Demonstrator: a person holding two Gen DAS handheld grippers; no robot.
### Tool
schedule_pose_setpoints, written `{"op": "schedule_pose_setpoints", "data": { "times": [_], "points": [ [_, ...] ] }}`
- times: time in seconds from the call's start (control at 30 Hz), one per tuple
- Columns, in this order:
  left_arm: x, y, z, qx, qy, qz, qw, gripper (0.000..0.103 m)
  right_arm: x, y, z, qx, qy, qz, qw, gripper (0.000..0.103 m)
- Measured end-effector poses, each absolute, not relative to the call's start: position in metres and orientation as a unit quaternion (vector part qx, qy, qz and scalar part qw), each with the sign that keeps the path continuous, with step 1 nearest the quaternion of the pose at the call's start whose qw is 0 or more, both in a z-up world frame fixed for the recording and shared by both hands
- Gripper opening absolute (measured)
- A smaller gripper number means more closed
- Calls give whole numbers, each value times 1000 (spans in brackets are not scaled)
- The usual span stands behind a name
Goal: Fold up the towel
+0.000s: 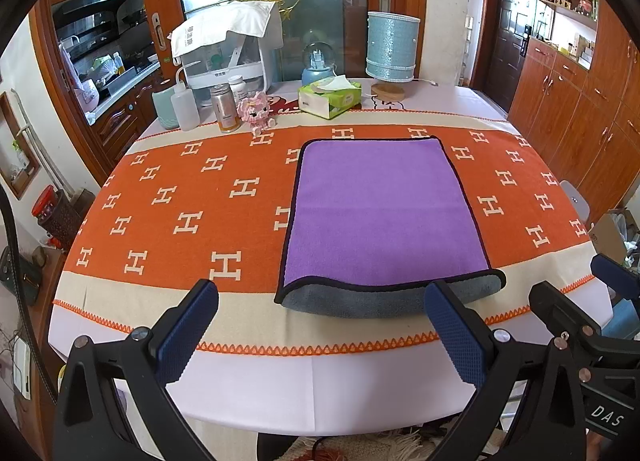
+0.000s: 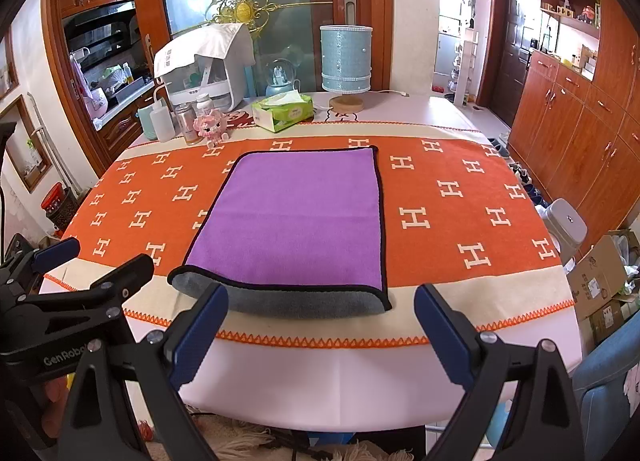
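Observation:
A purple towel (image 1: 380, 209) with a dark border lies folded flat on the orange H-patterned tablecloth; its grey underside shows at the near fold (image 1: 360, 301). It also shows in the right wrist view (image 2: 296, 217). My left gripper (image 1: 320, 313) is open and empty, near the table's front edge, just short of the fold. My right gripper (image 2: 322, 317) is open and empty, also at the front edge, facing the fold. The right gripper shows at the right of the left wrist view (image 1: 576, 313); the left gripper shows at the left of the right wrist view (image 2: 96, 261).
At the table's back stand a green tissue box (image 1: 330, 97), a blue lamp (image 1: 392, 49), a pink toy (image 1: 256, 111), bottles (image 1: 226, 107) and a white appliance (image 1: 228, 49). A stool (image 2: 566, 225) and cardboard boxes (image 2: 600, 281) stand at the right.

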State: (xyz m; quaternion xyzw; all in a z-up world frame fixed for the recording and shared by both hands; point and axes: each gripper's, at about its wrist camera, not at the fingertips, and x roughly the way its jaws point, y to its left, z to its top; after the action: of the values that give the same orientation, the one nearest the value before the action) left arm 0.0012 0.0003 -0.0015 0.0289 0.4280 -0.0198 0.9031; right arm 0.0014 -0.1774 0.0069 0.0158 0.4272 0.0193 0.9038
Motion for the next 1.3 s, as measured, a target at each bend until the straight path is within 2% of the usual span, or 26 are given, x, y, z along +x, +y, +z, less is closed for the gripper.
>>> {"op": "schedule_pose_setpoints", "data": {
  "times": [1.3],
  "points": [
    [2,-1,-2,29,428,-19,903,102,-1,-176,8,15,427,17,904,95]
  ]
}}
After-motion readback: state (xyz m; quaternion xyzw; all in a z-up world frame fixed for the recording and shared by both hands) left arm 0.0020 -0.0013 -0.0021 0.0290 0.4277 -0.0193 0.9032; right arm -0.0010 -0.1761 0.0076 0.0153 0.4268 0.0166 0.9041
